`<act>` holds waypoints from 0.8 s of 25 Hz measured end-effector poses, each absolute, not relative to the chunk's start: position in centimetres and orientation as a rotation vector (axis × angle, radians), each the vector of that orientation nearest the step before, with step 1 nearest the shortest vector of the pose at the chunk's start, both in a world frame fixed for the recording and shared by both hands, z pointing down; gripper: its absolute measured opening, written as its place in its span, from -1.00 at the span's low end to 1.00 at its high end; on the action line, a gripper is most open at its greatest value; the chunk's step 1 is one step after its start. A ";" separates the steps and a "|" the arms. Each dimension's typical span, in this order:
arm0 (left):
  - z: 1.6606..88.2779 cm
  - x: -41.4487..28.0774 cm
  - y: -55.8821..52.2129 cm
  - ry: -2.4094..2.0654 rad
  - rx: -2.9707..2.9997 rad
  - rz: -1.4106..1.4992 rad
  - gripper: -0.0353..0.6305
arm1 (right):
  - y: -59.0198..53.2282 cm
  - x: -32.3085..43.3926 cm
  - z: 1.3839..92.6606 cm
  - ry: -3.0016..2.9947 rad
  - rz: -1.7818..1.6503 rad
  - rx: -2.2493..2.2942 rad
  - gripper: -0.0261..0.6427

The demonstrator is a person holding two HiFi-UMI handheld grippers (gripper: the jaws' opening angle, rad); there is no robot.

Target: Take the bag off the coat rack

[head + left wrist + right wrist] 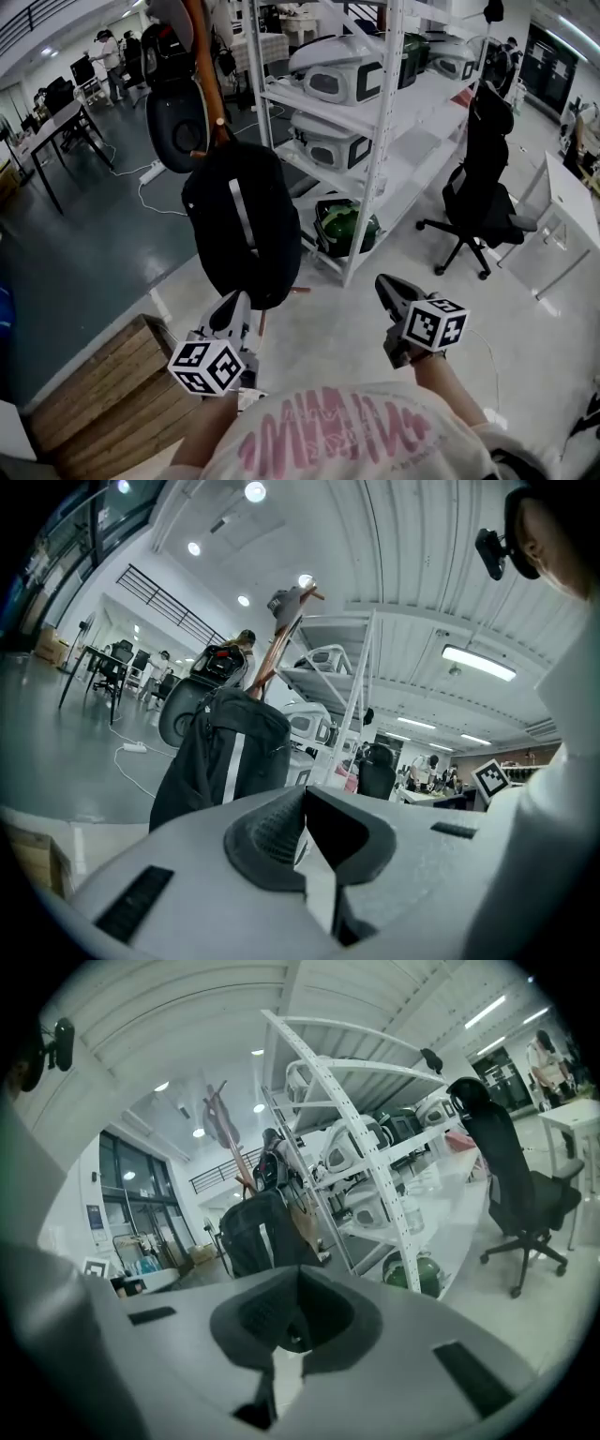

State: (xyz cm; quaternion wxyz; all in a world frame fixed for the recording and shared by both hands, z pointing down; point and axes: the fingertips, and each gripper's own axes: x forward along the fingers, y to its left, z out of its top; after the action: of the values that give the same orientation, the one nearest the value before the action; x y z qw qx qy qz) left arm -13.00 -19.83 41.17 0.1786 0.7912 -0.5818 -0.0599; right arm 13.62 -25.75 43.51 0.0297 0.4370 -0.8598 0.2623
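A black backpack (246,223) with a grey stripe hangs from a wooden coat rack (204,70). It also shows in the left gripper view as the backpack (225,757) and in the right gripper view as the backpack (261,1232). My left gripper (232,309) is shut and empty, its tips just below the bag's bottom left. My right gripper (386,289) is shut and empty, to the right of the bag and apart from it. Both grippers point up toward the bag.
A white metal shelf unit (375,103) with white housings stands right of the rack. A green and black object (345,223) lies under it. A black office chair (483,197) is at the right. A wooden pallet (103,384) lies at the lower left. People stand far back.
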 end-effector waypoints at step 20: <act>41.5 -23.6 -18.7 -2.013 1.896 -0.319 -0.88 | -37.8 0.9 44.8 -2.754 0.787 0.938 -0.91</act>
State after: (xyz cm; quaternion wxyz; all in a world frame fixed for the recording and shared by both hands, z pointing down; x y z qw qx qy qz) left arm -23.57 -18.73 41.54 0.1783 0.6702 -0.7115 -0.1129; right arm 0.89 -37.81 44.75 0.0637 0.3106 -0.9120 0.2604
